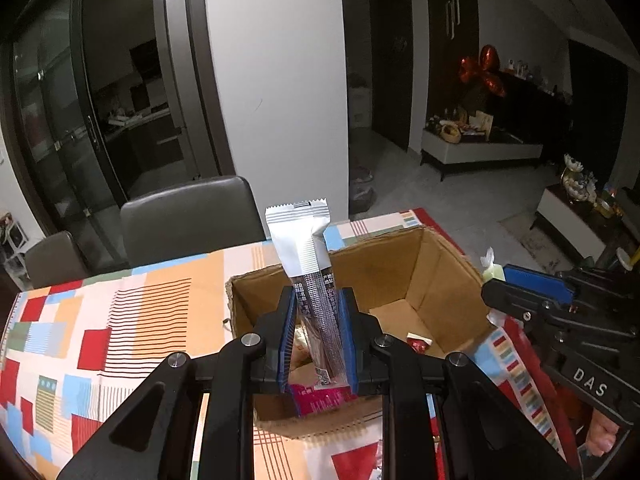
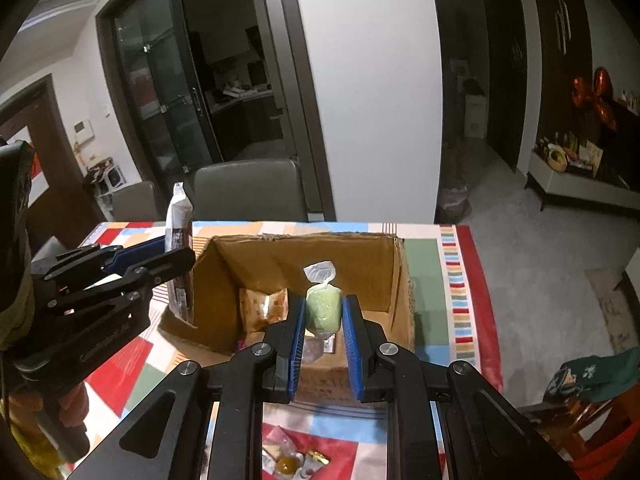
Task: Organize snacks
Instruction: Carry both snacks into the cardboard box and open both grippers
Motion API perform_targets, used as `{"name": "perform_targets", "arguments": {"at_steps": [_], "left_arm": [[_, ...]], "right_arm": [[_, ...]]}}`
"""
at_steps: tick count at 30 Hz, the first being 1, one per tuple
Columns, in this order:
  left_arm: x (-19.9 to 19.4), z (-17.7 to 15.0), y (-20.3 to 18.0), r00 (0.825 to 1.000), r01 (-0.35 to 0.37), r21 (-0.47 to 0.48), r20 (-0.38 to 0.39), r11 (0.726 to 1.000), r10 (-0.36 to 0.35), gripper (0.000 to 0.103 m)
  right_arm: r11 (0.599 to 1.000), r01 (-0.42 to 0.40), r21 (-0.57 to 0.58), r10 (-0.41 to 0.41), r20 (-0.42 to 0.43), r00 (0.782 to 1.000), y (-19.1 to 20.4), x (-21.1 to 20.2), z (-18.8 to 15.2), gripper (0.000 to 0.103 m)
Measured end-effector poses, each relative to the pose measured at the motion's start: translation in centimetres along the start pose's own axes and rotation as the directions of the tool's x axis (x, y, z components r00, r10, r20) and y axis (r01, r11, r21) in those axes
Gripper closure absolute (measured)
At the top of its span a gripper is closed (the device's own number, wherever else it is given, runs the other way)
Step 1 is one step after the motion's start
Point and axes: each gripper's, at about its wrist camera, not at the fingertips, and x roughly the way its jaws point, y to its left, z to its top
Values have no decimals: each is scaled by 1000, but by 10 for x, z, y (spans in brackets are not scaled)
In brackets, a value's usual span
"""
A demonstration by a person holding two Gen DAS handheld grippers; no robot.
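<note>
My left gripper (image 1: 318,300) is shut on a long silver-and-clear snack packet (image 1: 306,248) that stands upright above the near left part of an open cardboard box (image 1: 404,256). In the right wrist view the same packet (image 2: 178,224) rises at the box's left wall (image 2: 204,280), with the left gripper (image 2: 168,250) on it. My right gripper (image 2: 323,308) is shut on a pale green wrapped snack (image 2: 323,306), held over the box's near side. Inside lie an orange-brown packet (image 2: 264,306), a pink packet (image 1: 324,398) and a small red sweet (image 1: 419,343).
The box stands on a table with a patchwork cloth (image 1: 132,320). Loose wrapped sweets (image 2: 294,462) lie on the cloth near the front edge. Two grey chairs (image 1: 192,216) stand behind the table. A hand (image 2: 74,404) holds the left gripper's handle.
</note>
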Motion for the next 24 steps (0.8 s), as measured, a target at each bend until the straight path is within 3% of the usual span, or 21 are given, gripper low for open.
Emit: {"name": "perform_targets", "arguments": {"at_steps": [5, 6, 7, 8, 9, 13, 24], "left_arm": [[18, 5, -3, 999, -20, -5, -35, 1000, 20, 78], [22, 6, -3, 999, -22, -7, -49, 1000, 22, 73], [22, 5, -3, 998, -29, -6, -54, 1000, 29, 58], [20, 6, -4, 998, -41, -7, -44, 999, 41, 53], [16, 3, -4, 998, -51, -6, -28, 999, 51, 53], [-3, -8, -1, 999, -41, -9, 2, 999, 41, 46], [-65, -53, -18, 999, 38, -14, 37, 999, -38, 45]], "right_arm": [[1000, 6, 22, -6, -28, 1000, -4, 16, 5, 83], [1000, 13, 19, -12, -29, 999, -4, 18, 6, 82], [1000, 19, 12, -18, -33, 999, -2, 20, 7, 77], [1000, 26, 4, -26, -42, 999, 0, 20, 7, 71], [999, 37, -4, -37, -45, 998, 0, 20, 6, 63], [999, 41, -15, -42, -33, 999, 3, 8, -1, 62], [997, -29, -67, 29, 1, 1000, 10, -43, -44, 62]]}}
